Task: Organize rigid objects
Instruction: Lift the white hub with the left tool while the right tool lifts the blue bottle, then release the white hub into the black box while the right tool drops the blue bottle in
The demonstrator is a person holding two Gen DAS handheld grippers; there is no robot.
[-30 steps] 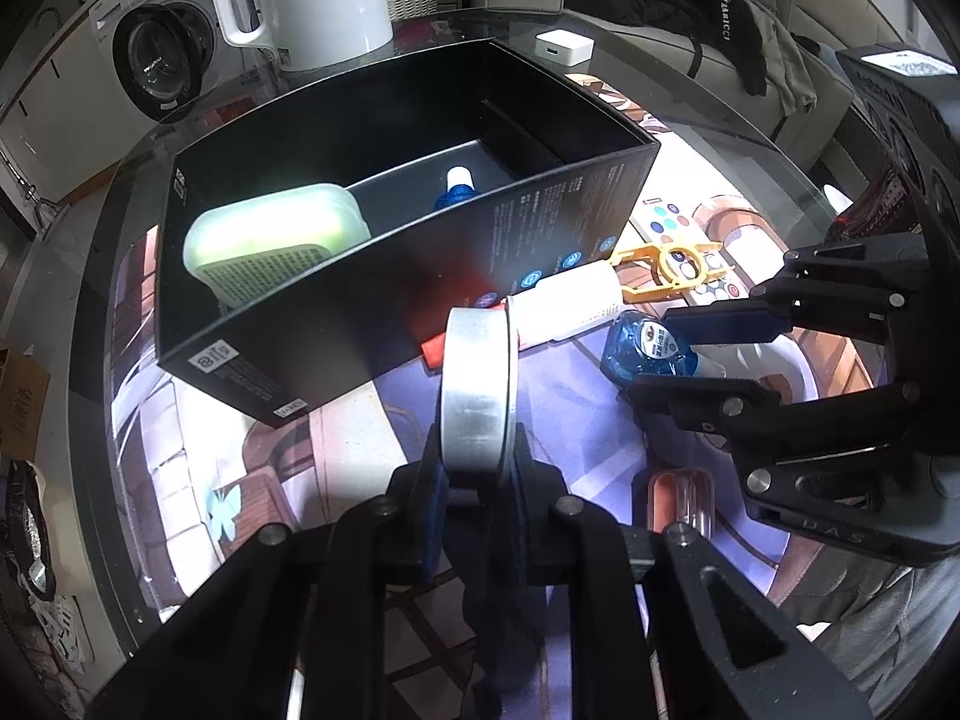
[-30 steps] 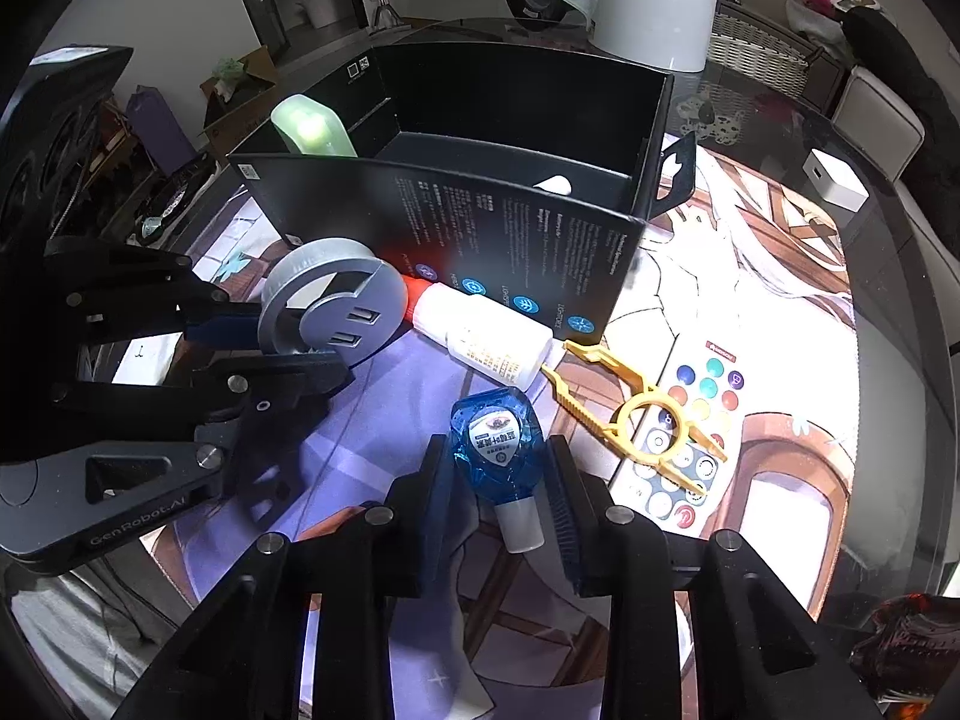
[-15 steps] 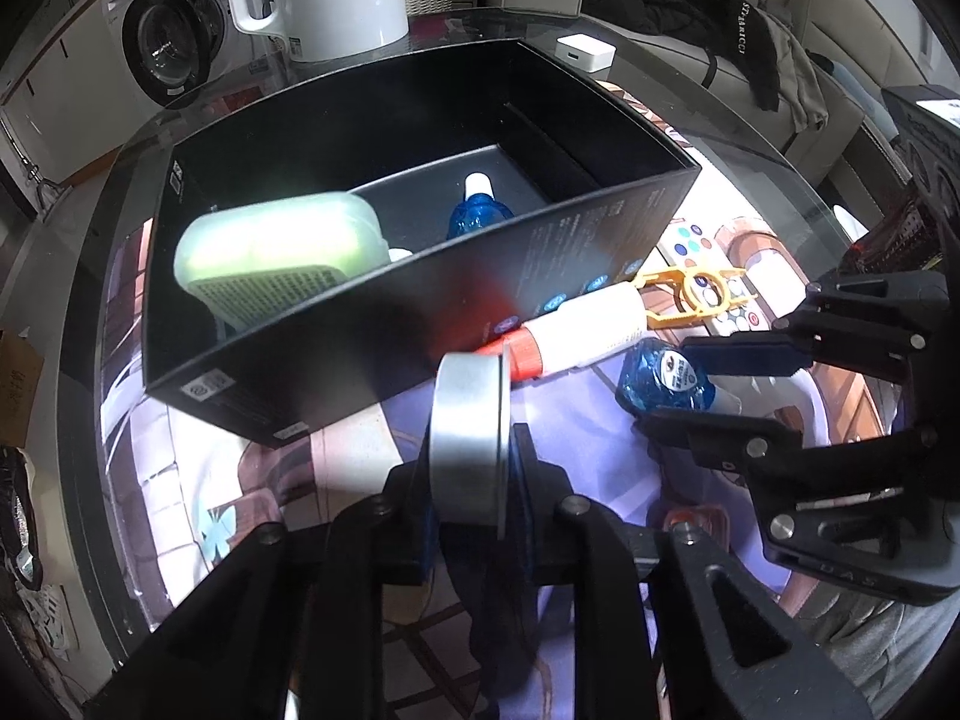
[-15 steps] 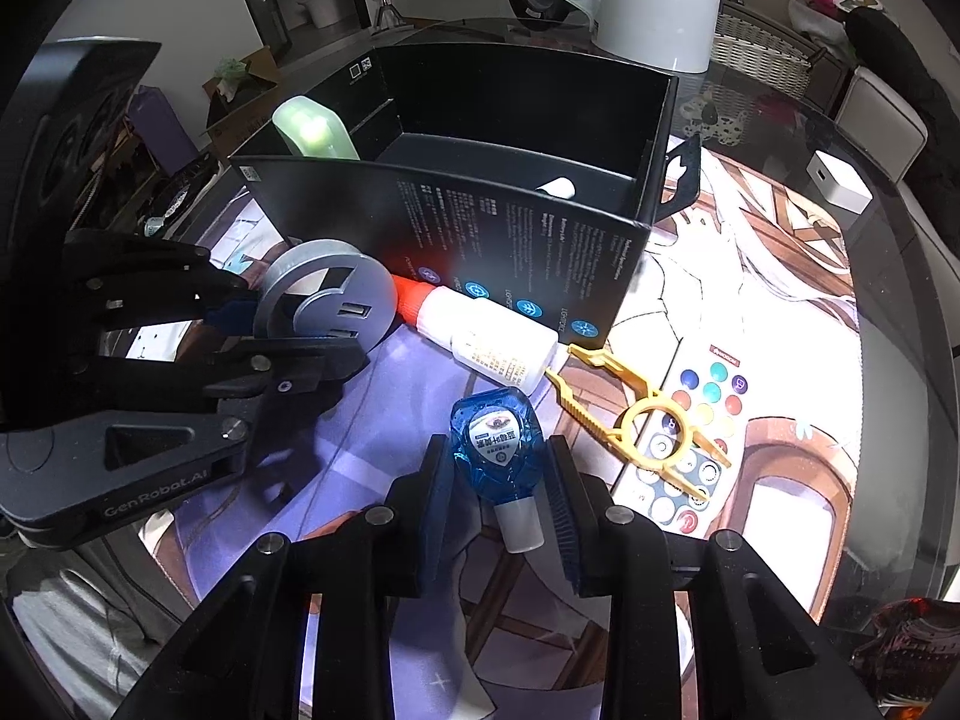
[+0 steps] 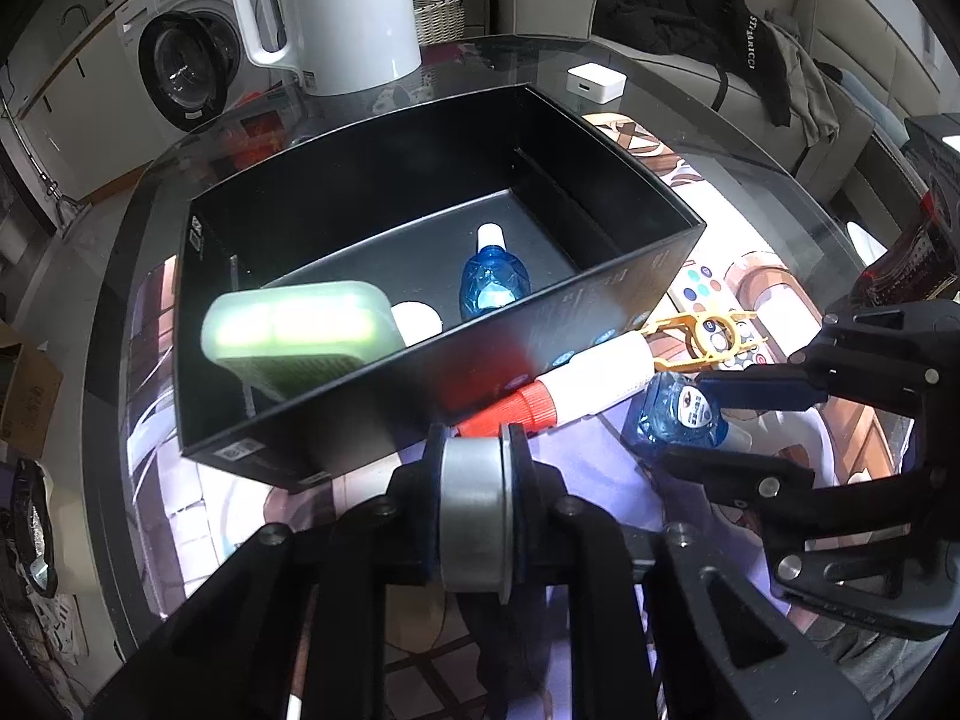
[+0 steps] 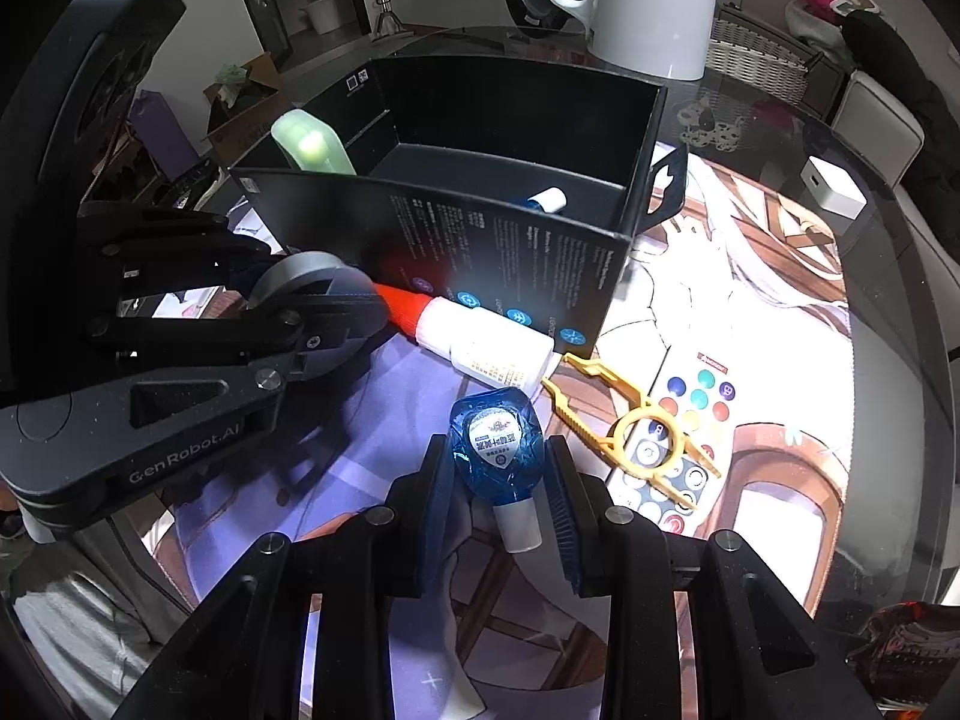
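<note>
My left gripper (image 5: 474,450) is shut on a grey metal disc (image 5: 474,516), held on edge just in front of the black box (image 5: 420,360). The right wrist view shows that disc (image 6: 300,276) beside the box's near wall (image 6: 480,264). My right gripper (image 6: 497,468) is shut on a small blue bottle (image 6: 495,444), white cap toward the camera, over the printed mat. Inside the box lie a pale green case (image 5: 300,330), another blue bottle (image 5: 493,282) and a white cap (image 5: 417,321).
A white bottle with a red cap (image 6: 486,348) lies against the box's front wall. Next to it, a yellow plastic tool (image 6: 630,420) lies across a remote control (image 6: 690,414). A white kettle (image 5: 348,12) stands behind the box, and a small white box (image 6: 834,186) sits at the far right.
The left gripper has shifted a little at the box, so more of its inside shows. The disc now sits deeper between the fingers. The right gripper and its blue bottle have not moved.
</note>
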